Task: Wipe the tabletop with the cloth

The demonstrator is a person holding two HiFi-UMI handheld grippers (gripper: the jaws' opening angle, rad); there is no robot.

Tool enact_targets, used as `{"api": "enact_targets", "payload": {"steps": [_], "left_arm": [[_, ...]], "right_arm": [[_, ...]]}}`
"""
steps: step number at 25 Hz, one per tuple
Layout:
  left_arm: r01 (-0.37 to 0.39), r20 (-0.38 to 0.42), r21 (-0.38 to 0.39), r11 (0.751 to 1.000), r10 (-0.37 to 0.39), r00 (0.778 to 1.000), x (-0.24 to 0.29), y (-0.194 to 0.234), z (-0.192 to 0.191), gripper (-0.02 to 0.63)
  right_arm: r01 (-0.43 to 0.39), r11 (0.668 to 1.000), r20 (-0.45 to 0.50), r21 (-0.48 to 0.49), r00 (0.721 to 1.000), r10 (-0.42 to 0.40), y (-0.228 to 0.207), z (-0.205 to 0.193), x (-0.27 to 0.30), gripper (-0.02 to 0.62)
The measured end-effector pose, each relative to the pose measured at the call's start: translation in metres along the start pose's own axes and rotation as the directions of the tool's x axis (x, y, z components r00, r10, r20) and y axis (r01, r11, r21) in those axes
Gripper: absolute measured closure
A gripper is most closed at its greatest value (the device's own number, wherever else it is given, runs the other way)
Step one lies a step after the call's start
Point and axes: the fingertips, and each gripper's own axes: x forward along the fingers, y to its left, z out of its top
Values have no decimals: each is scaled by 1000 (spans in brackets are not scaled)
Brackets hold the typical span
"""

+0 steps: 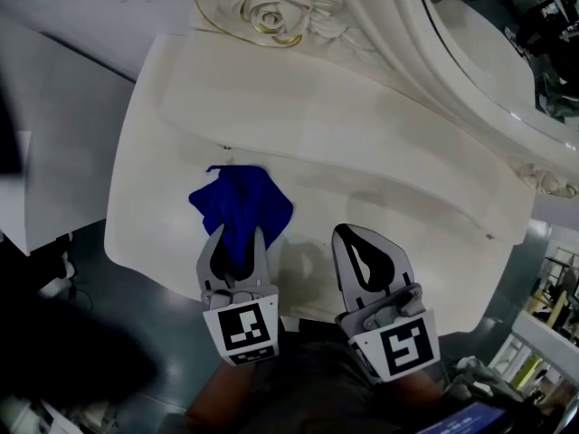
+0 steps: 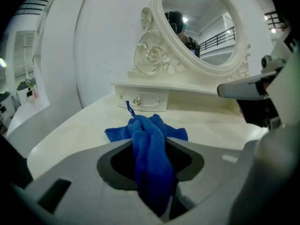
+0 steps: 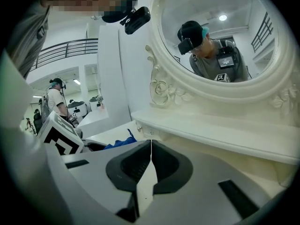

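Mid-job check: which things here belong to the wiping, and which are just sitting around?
Job: blue cloth, clamped by the left gripper; white tabletop.
Bystanders: right gripper, jaws shut, empty; oval mirror; rose carving; small drawer.

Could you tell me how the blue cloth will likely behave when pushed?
The blue cloth looks floppy: it bunches in folds between the left gripper's jaws. Its fuzzy surface probably drags, not slides, on the smooth tabletop.

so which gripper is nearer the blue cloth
Left. The left gripper has jaws shut on the blue cloth; the right gripper sits to its right, jaws together, not touching.
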Motion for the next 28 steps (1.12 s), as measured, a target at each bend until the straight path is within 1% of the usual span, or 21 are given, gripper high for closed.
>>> {"api": "enact_targets", "payload": {"steps": [2,5,8,11,15,20,24,28], "left_arm": [[-6,24,1,1000,6,1000,-5,5,11,440],[4,87,35,999,-7,996,-16,6,38,449],[23,133,68,997,-32,991,-37,-3,68,453],[57,183,94,994,-73,980,-54,-18,102,454],[116,273,165,979,-159,949,-61,-41,156,454],[165,329,212,963,-230,916,-75,-75,201,454],[204,354,261,943,-291,889,-77,-101,226,454],[254,350,301,919,-354,867,-67,-126,239,454]], "right_arm": [[2,1000,12,2,1000,-2,3,3,-4,580],[11,1000,41,3,999,-11,4,10,-12,580],[9,1000,53,13,999,-10,8,22,-31,580],[21,1000,88,16,996,-23,6,39,-48,580],[86,996,176,16,981,-87,-10,68,-62,580],[156,988,259,18,953,-155,-32,97,-91,580],[212,976,284,45,934,-216,-48,104,-109,580],[270,958,276,91,918,-285,-64,95,-122,580]]}}
